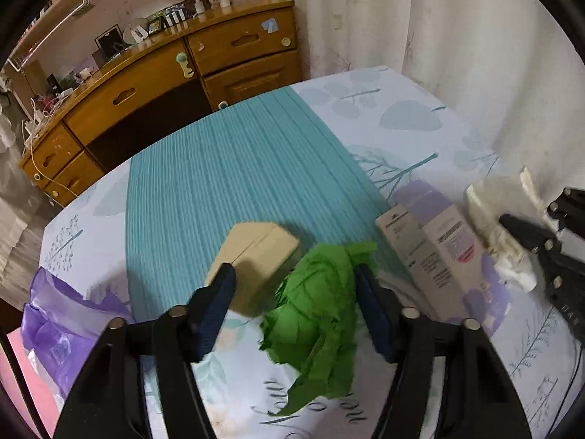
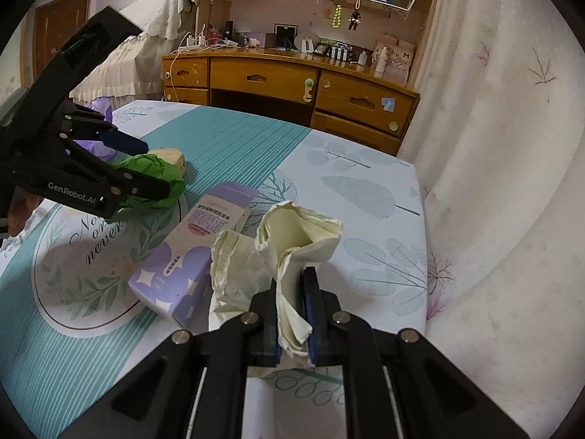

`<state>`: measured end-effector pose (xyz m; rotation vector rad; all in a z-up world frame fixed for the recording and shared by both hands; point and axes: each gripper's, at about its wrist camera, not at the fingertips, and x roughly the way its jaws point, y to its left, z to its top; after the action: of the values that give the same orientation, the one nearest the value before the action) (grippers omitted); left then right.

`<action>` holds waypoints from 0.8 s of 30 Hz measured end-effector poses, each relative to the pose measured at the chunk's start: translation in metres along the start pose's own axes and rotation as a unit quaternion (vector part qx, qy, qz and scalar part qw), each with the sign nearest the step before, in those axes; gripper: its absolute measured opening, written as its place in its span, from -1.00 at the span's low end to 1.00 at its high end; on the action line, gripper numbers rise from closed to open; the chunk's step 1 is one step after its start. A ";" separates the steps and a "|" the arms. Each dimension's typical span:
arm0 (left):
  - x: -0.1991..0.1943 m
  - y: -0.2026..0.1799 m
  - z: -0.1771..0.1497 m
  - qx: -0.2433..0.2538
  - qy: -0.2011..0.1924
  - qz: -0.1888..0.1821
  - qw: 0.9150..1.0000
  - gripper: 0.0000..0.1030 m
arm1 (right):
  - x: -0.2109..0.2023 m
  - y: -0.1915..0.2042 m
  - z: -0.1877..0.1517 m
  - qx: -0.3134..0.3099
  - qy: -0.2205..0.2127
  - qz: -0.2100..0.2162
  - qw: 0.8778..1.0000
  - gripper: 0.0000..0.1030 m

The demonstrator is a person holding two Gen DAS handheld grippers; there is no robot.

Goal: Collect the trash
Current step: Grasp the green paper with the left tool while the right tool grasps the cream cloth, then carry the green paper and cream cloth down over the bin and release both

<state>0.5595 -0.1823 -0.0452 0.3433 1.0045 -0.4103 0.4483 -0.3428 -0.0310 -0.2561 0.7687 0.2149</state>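
Right gripper (image 2: 292, 289) is clamped tight on a twist of cream crumpled paper (image 2: 289, 241), just beside the purple-and-white carton (image 2: 190, 256). Left gripper (image 1: 296, 292) straddles the green crumpled paper (image 1: 314, 311) — right pad touching it, left pad against the tan cardboard box (image 1: 256, 259); whether it is squeezing yet, cannot tell. Beyond them the teal-striped bedspread (image 1: 237, 168) lies bare up to the bed's far edge, the wooden desk (image 1: 153, 84) close behind.

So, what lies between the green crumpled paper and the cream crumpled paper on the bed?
A purple and white carton lies between the green crumpled paper and the cream crumpled paper; the right wrist view shows it.
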 end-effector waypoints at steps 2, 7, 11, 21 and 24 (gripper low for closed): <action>-0.005 -0.004 0.000 0.004 -0.006 -0.002 1.000 -0.46 | 0.000 0.000 -0.001 -0.001 0.000 -0.001 1.000 -0.81; -0.029 -0.016 -0.010 0.022 -0.028 0.014 0.999 -0.53 | -0.007 0.004 0.000 0.014 0.005 -0.004 1.000 -0.84; -0.061 -0.015 -0.020 0.007 -0.029 0.001 1.000 -0.54 | -0.024 0.010 0.002 0.025 0.004 -0.019 1.000 -0.87; -0.179 -0.036 -0.110 0.015 -0.033 0.003 0.999 -0.54 | -0.139 0.058 -0.010 0.057 -0.013 -0.004 0.998 -0.87; -0.212 -0.048 -0.150 0.013 -0.035 0.001 0.999 -0.54 | -0.178 0.085 -0.023 0.061 -0.023 0.017 0.998 -0.87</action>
<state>0.3260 -0.1186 0.0594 0.3509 0.9301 -0.4308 0.2845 -0.2865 0.0669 -0.1218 0.7388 0.2049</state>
